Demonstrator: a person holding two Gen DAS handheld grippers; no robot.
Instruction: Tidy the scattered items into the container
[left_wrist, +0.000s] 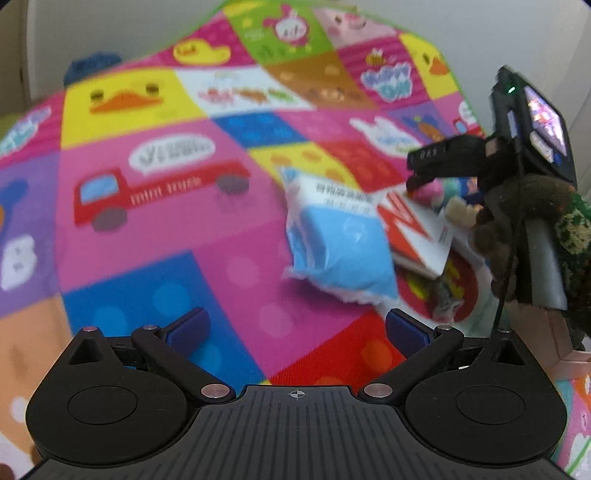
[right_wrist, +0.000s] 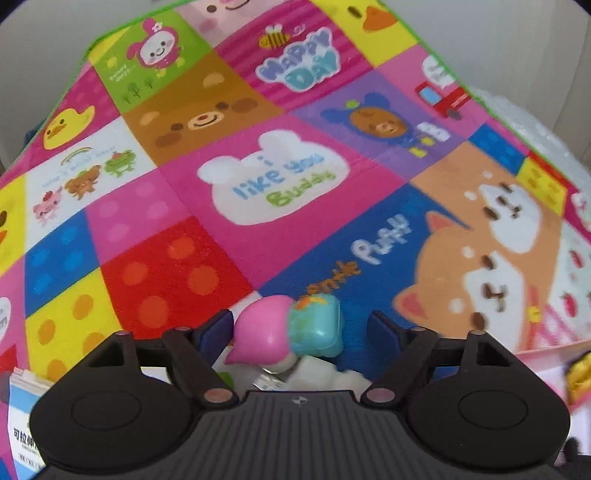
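Note:
My left gripper (left_wrist: 295, 328) is open and empty above the colourful play mat (left_wrist: 155, 192). Ahead of it, slightly right, lies a blue and white packet (left_wrist: 340, 243), resting partly on a white card with red letters (left_wrist: 417, 229). My right gripper (right_wrist: 303, 332) is open, with a pink and teal toy figure (right_wrist: 291, 328) between its fingers, lying near the left pad. In the left wrist view the right gripper (left_wrist: 424, 173) hovers over that pink toy (left_wrist: 430, 192) at the right.
A red and white package (left_wrist: 450, 284) lies under the card. A gloved hand (left_wrist: 535, 229) holds the right gripper. A blue and white packet (right_wrist: 22, 417) shows at the lower left of the right wrist view. A pinkish container edge (right_wrist: 554, 354) sits at its right.

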